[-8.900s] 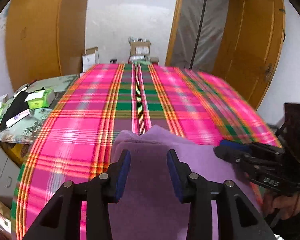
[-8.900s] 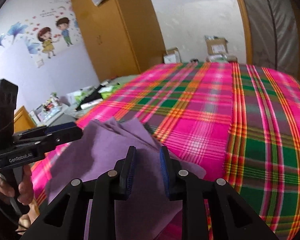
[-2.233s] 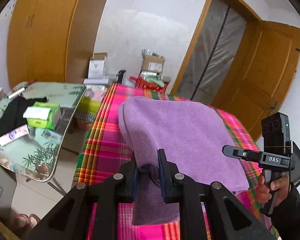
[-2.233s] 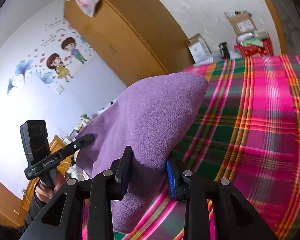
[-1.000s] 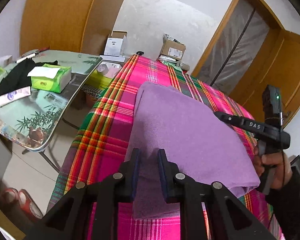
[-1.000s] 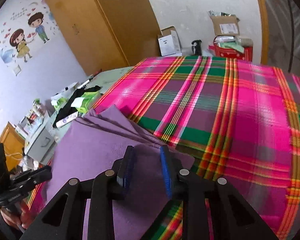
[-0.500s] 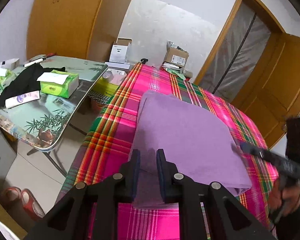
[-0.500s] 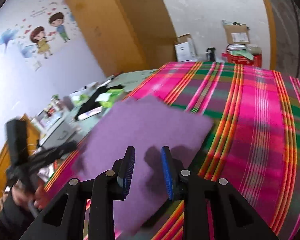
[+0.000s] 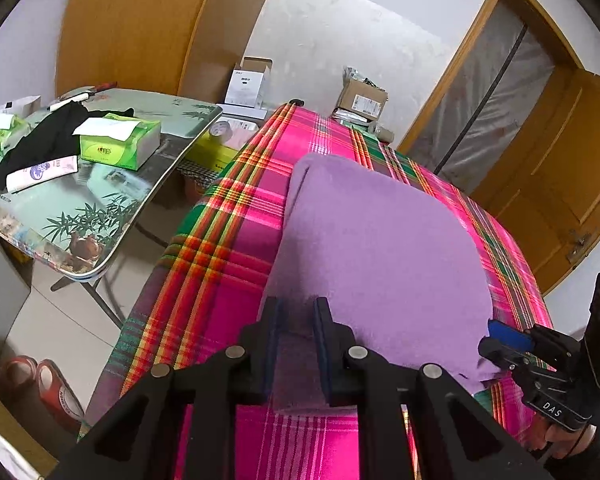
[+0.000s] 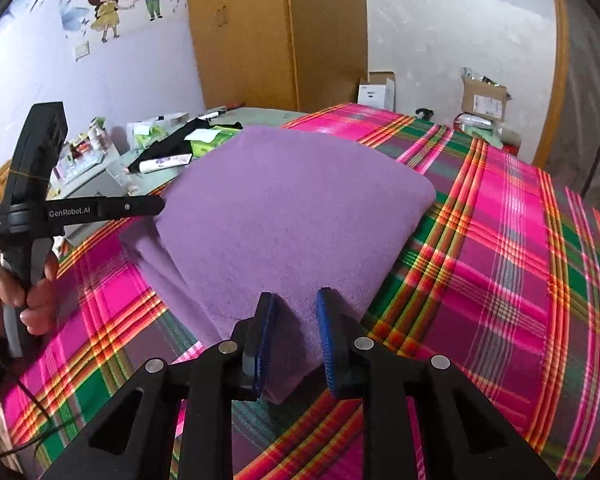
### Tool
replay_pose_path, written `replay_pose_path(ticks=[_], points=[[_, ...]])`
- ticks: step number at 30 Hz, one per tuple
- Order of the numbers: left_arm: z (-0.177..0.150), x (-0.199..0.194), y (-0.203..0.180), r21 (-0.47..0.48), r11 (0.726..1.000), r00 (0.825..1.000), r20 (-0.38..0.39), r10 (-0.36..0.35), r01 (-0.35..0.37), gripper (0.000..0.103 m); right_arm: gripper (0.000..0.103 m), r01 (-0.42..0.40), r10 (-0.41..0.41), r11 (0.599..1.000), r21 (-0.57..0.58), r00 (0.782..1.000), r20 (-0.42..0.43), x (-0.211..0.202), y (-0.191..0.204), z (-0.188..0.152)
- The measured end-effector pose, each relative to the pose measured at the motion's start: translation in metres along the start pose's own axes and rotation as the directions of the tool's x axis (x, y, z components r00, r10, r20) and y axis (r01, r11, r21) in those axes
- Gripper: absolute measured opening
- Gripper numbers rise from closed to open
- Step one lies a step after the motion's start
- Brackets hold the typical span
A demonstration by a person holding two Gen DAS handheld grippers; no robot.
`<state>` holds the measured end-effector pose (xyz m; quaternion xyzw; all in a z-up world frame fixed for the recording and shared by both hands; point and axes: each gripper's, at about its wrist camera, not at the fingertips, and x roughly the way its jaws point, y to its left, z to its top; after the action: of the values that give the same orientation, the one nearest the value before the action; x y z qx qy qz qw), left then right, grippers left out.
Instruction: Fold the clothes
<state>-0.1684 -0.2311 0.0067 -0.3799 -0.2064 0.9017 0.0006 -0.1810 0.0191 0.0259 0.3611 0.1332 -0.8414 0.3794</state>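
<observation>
Purple cloth (image 9: 380, 248), one; two tongs

Left gripper (image 9: 296, 320) points forward and down, jaws close together with a purple cloth (image 9: 380, 248) edge between them. Right gripper (image 10: 294, 320) points down likewise, jaws closing around the cloth's corner. A hand (image 10: 24, 284) grips the left handle.

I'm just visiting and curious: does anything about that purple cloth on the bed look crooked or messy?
Slightly: the purple cloth lies folded on the plaid bedspread, but lower layers stick out unevenly along its left edge.
</observation>
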Motion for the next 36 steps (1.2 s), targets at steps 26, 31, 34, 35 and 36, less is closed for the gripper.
replay_pose_path(ticks=[26, 31, 34, 35, 36], points=[[-0.053, -0.072, -0.052, 0.094, 0.993, 0.996, 0.060, 0.071, -0.076, 0.029, 0.039, -0.034, 0.031, 0.991, 0.126, 0.999, 0.029, -0.043, 0.007, -0.025], [-0.088, -0.093, -0.077, 0.143, 0.986, 0.996, 0.042, 0.083, -0.088, 0.029, 0.039, -0.050, 0.048, 0.991, 0.127, 0.999, 0.019, -0.072, 0.029, -0.055], [-0.107, -0.101, -0.085, 0.148, 0.985, 0.996, 0.027, 0.090, -0.093, 0.029, 0.040, -0.033, 0.034, 0.989, 0.141, 0.999, -0.004, -0.087, 0.041, -0.076], [-0.114, -0.103, -0.088, 0.149, 0.984, 0.996, 0.020, 0.092, -0.094, 0.029, 0.040, -0.028, 0.031, 0.989, 0.148, 0.999, -0.013, -0.090, 0.043, -0.082], [-0.121, -0.105, -0.090, 0.154, 0.983, 0.995, 0.014, 0.096, -0.097, 0.029, 0.040, -0.018, 0.021, 0.988, 0.155, 1.000, -0.017, -0.094, 0.044, -0.088]])
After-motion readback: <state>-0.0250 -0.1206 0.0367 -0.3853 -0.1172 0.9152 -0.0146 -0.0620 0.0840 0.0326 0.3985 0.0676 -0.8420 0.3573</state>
